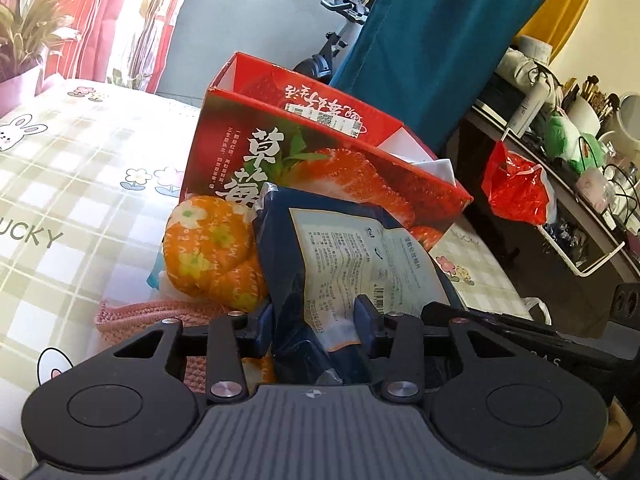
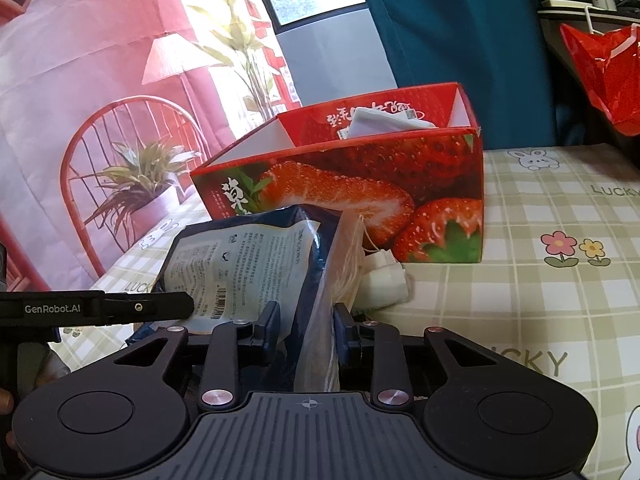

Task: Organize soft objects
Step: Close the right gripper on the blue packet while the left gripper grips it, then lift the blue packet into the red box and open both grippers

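Both grippers pinch the crinkly dark-blue foil pouch (image 2: 248, 264), right gripper (image 2: 306, 326) and left gripper (image 1: 316, 320) alike; the red strawberry-printed cardboard box (image 2: 360, 184) sits just beyond (open top), directly ahead.

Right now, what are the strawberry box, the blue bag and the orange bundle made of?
The strawberry box looks like printed cardboard: stiff flat walls, glossy print, plain white inside. The blue bag seems to be shiny plastic film: it crinkles and glints. The orange bundle looks like soft flowered cloth, matte and folded into a rounded lump.
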